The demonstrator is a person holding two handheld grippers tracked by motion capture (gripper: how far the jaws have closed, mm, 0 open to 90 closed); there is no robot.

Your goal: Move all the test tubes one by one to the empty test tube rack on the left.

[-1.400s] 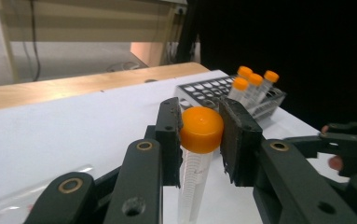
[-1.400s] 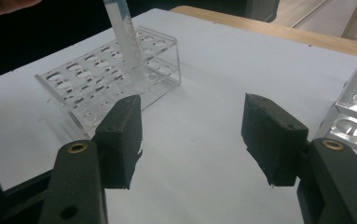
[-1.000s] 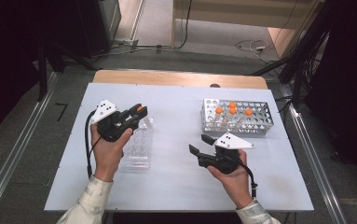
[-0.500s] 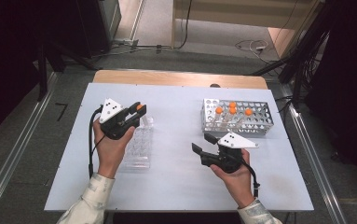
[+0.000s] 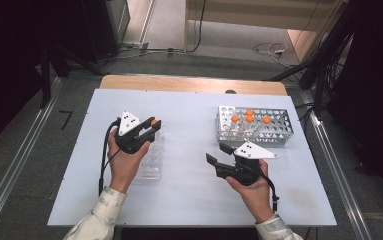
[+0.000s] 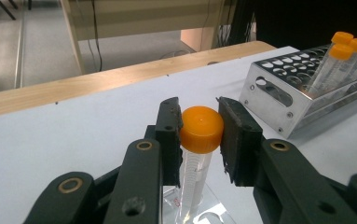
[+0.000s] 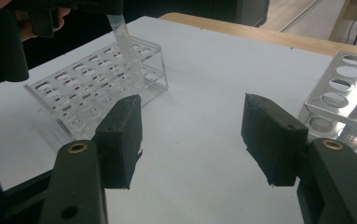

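High view first: the left gripper [image 5: 151,126] sits over the far end of a clear plastic rack [image 5: 151,167] on the left half of the white table [image 5: 189,115], with an orange-capped tube [image 5: 154,122] clamped between its jaws. Seen from the left gripper view, both black pads press on the sides of the tube's orange cap [image 6: 201,129], and the clear, graduated body of the tube hangs straight down toward the clear rack just below. From the right gripper view, the lower end of that tube [image 7: 122,39] stands at the far end of the clear rack [image 7: 97,84], at or just inside one of its holes; I cannot tell how deep. The right gripper [image 5: 220,154] rests low over bare table on the right half, its jaws standing apart with nothing between them. A metal rack [image 5: 255,126] beyond it holds several more orange-capped tubes [image 5: 249,116], well apart from the clear rack.
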